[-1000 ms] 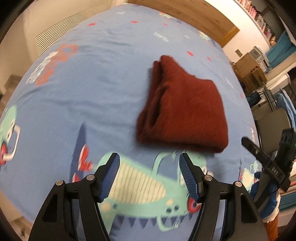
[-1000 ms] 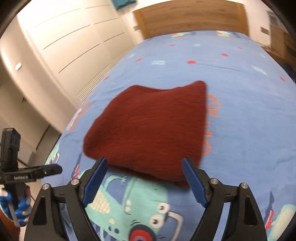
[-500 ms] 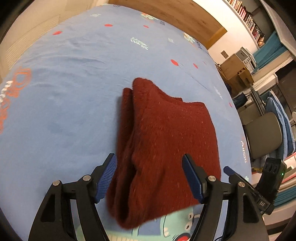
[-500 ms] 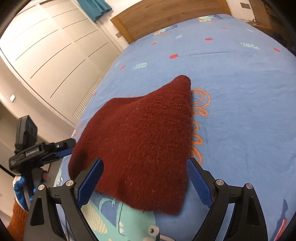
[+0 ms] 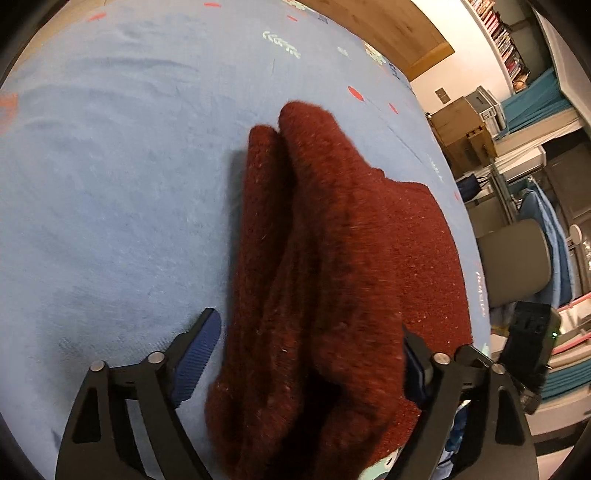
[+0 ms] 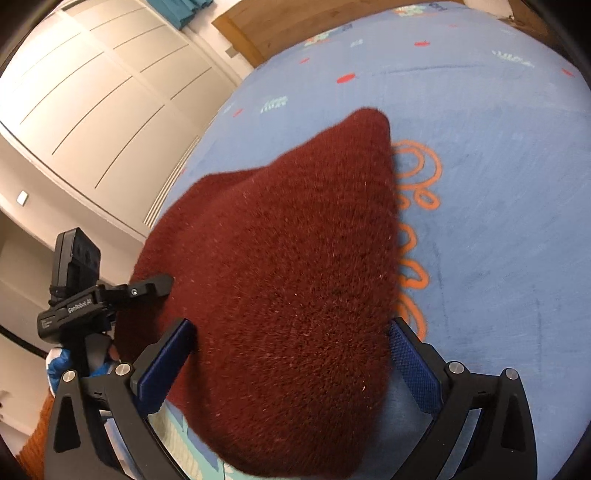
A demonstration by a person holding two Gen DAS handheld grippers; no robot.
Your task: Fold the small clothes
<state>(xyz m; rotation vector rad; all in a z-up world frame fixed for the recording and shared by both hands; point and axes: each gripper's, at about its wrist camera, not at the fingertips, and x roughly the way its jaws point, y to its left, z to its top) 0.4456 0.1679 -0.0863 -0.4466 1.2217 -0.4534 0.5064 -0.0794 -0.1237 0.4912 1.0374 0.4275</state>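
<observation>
Folded dark red knit garment laid on blue printed bed sheet. Wooden headboard seen beyond; chair, cardboard boxes beside bed. Left gripper held low, fingers spread wide around garment's near edge, nothing clamped. Right gripper likewise wide open astride garment.

Red knit garment between spread jaws

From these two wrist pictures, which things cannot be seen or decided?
- Left wrist view: the dark red knitted garment covers the right pad of the left gripper; contact cannot be told.
- Right wrist view: the garment's near edge leaves the frame bottom between the right gripper's open pads.
- The blue printed bedsheet underneath is hidden.
</observation>
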